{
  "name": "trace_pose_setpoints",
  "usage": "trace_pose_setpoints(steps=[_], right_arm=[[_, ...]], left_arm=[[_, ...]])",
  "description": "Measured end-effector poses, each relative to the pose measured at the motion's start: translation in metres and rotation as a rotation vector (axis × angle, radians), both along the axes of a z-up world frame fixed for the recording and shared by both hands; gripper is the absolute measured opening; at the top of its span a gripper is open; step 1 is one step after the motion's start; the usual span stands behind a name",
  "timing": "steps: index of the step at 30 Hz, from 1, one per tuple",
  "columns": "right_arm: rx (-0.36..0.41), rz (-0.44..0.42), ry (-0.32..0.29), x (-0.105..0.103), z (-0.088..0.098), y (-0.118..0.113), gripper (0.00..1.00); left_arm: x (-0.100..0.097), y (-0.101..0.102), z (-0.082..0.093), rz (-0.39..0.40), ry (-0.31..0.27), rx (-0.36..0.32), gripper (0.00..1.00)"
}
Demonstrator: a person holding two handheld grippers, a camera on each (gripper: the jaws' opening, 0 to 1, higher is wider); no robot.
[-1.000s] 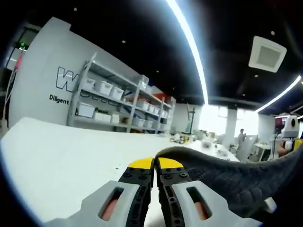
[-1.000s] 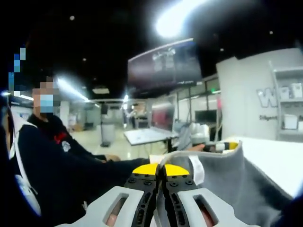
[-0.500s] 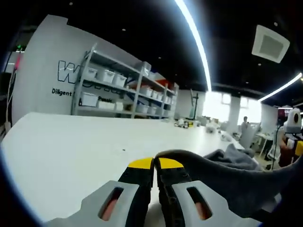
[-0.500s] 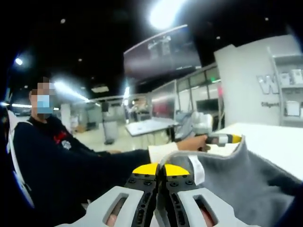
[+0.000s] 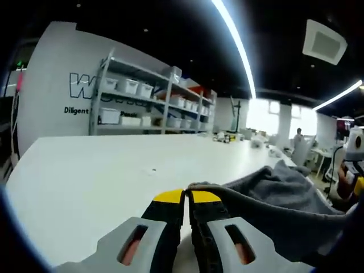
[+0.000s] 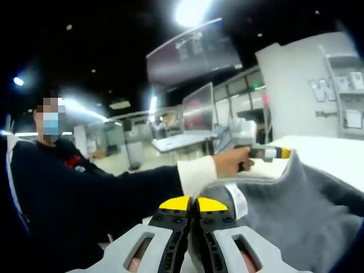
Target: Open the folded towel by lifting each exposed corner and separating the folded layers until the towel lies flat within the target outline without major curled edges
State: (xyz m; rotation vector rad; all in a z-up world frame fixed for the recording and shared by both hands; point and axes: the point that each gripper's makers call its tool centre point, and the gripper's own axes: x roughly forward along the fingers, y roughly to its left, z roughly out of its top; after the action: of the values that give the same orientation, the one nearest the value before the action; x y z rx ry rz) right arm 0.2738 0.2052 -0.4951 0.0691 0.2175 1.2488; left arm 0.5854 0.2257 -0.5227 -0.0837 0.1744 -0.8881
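Note:
A grey towel (image 5: 273,196) hangs stretched between my two grippers over the white table (image 5: 79,170). The left gripper (image 5: 186,197) is shut on one towel edge, which folds over its right yellow tip. In the right gripper view, my right gripper (image 6: 188,203) is shut on a towel (image 6: 301,199) corner that carries a white label (image 6: 238,200). Farther off, a hand (image 6: 230,161) holds the left gripper (image 6: 268,152) at the towel's other corner. The middle of the towel sags in folds toward the table.
Metal shelves with white bins (image 5: 142,105) stand against the wall behind the table. A person in dark clothes (image 6: 74,199) sits at the left of the right gripper view. Desks and screens (image 6: 196,108) fill the room behind.
Both grippers have stayed shut on the towel. The left gripper has drawn farther from the right one, the arm is stretched out, and more of the towel now rests low near the table.

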Motion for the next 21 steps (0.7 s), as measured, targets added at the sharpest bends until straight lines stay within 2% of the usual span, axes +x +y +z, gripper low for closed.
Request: trace_pose_setpoints(steps=[8,11,18,21], right_arm=[[-0.053,-0.018,0.028,0.003,-0.022,0.003,0.00],[-0.077,-0.022,0.039,0.004,-0.031,0.004,0.00],[-0.121,-0.009,0.048,0.001,-0.050,0.010,0.00],[-0.141,-0.004,0.045,0.001,-0.056,0.011,0.00]], left_arm=[[-0.003,0.009,-0.003,0.026,0.006,0.024,0.04],[-0.006,0.009,-0.007,0.022,0.008,0.059,0.04],[-0.015,0.005,-0.009,-0.002,0.002,0.108,0.05],[-0.029,-0.004,-0.011,-0.017,-0.002,0.119,0.05]])
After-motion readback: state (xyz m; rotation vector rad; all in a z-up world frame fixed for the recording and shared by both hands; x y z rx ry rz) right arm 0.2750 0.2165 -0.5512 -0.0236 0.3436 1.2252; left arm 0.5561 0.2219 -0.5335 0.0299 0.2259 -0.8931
